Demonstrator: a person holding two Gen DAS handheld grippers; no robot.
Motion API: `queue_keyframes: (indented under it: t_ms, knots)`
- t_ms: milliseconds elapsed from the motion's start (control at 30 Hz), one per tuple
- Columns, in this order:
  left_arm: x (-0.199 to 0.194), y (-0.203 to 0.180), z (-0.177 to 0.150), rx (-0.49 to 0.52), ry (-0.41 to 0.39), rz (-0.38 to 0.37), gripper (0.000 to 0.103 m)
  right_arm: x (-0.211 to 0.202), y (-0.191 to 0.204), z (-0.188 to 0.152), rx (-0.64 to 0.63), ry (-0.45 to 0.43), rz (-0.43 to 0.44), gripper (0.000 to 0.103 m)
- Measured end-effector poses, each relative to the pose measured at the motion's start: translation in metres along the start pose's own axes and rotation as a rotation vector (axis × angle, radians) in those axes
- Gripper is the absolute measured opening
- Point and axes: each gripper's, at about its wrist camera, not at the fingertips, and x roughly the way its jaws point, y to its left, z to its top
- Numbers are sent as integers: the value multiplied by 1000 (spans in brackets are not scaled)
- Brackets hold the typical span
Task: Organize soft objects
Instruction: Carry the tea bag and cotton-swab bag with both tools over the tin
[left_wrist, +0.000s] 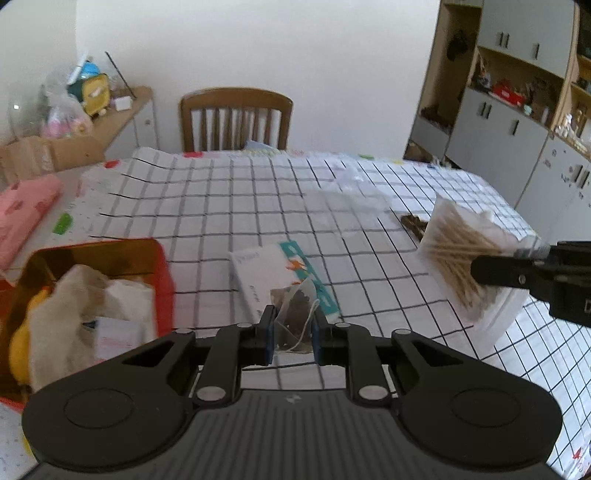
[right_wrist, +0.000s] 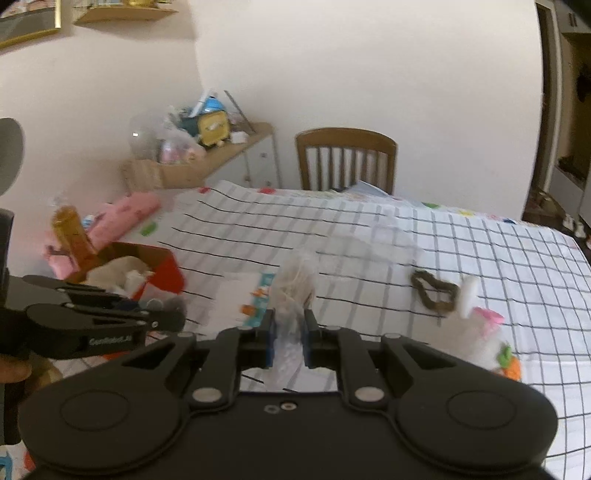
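Note:
My left gripper is shut on a small mesh tea bag with a string, lifted off the checked tablecloth. Seen from the right wrist, the left gripper hovers beside the red tin box. My right gripper is shut on a clear bag of cotton swabs; from the left wrist this bag hangs in the right gripper at the right. The red box holds a beige cloth and something yellow.
A white packet with a teal edge lies mid-table. A brown hair tie and a white plush toy lie to the right. A pink cloth lies at the far left, a wooden chair behind the table, and cabinets to the right.

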Motion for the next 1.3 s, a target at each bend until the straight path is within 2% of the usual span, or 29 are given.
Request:
queue_keyframes:
  t_ms: [367,733,967,1300]
  knots:
    - [-46,43,-1,-61,-60,75,19,-1,61,16,-71,-26,126,13]
    - [-72,86,-11,-106,-70,160,19,23,111,34,-131,-26,207,13]
    - [-78,116,-13,-139,-67,213,19,46,135,45,-145,-1,249,13]
    - [-62,158,-17,-176,-16,272,19,91,161,53,-147,60,287,13]
